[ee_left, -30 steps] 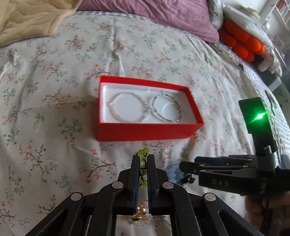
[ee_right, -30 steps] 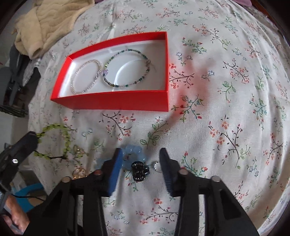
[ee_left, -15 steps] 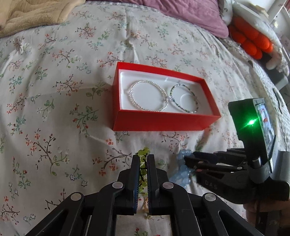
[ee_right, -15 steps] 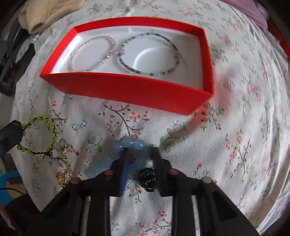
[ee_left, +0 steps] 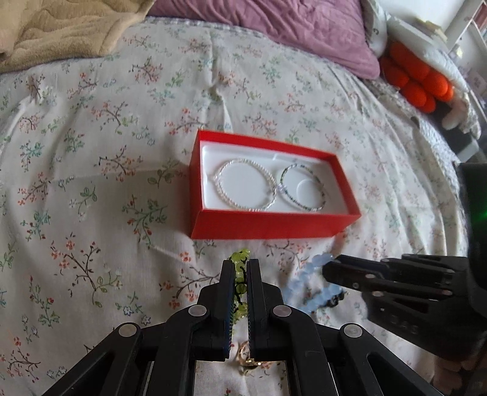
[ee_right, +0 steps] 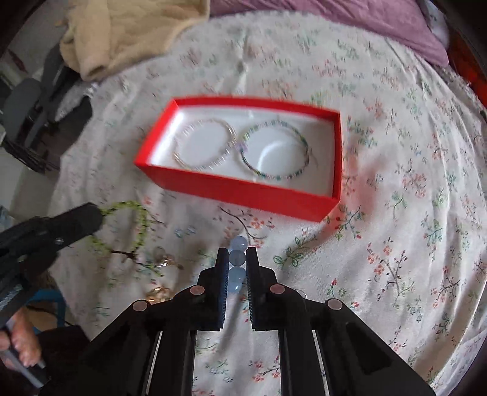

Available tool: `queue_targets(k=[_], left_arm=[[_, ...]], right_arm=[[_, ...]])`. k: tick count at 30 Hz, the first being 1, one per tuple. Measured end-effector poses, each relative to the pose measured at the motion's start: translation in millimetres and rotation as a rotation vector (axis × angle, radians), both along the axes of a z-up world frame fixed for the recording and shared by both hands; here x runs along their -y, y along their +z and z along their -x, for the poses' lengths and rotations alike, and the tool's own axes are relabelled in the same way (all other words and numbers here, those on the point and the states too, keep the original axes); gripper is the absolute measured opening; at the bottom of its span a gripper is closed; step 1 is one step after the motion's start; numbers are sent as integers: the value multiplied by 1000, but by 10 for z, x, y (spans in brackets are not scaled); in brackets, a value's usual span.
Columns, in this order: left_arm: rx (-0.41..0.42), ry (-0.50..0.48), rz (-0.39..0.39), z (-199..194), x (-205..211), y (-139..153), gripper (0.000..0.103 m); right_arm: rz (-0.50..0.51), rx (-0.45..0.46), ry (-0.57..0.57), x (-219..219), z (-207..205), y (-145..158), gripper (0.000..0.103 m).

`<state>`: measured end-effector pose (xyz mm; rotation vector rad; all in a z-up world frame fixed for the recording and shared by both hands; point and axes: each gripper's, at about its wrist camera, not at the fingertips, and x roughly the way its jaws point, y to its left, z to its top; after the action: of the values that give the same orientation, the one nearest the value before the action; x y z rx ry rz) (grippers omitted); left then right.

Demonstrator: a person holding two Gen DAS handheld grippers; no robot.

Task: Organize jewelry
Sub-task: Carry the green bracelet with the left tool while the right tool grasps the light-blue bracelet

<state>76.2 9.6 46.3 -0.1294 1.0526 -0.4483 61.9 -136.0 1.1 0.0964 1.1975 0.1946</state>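
Note:
A red box (ee_left: 268, 225) (ee_right: 243, 189) with a white lining lies on the floral bedspread. In it are a silvery bead bracelet (ee_right: 232, 134) and a multicoloured one (ee_right: 280, 177). My left gripper (ee_left: 240, 265) (ee_right: 82, 219) is shut on a green bead bracelet (ee_left: 240, 256) (ee_right: 140, 225) just in front of the box. To its right, my right gripper (ee_right: 237, 254) (ee_left: 331, 268) is closing, its pads pressing on a pale blue bead bracelet (ee_right: 236, 257) (ee_left: 304, 274) that hangs slightly above the cover.
Loose pieces lie on the cover below the grippers: a gold ring (ee_right: 158, 294) (ee_left: 246, 362), a small charm (ee_right: 161, 257) and a black item (ee_left: 334, 300). A beige blanket (ee_left: 61, 27), a purple pillow (ee_left: 289, 30) and an orange plush (ee_left: 417, 82) lie at the back.
My right gripper went from open around the blue bracelet to closed on it, lifted it and drew back from the box. The left gripper kept its hold on the green bracelet.

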Motion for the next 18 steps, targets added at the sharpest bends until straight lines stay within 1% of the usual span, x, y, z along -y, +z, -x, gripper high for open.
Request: queue_targets(k=[8, 15, 18], left_arm=[[40, 20, 35, -49, 8, 168, 1], [87, 7, 104, -177, 181, 349, 1], [96, 8, 132, -261, 261, 397, 1]], right_arm=[[-59, 85, -22, 242, 80, 393, 12], [-115, 143, -61, 416, 21, 683, 12], [-137, 164, -80, 497, 8, 772, 12]])
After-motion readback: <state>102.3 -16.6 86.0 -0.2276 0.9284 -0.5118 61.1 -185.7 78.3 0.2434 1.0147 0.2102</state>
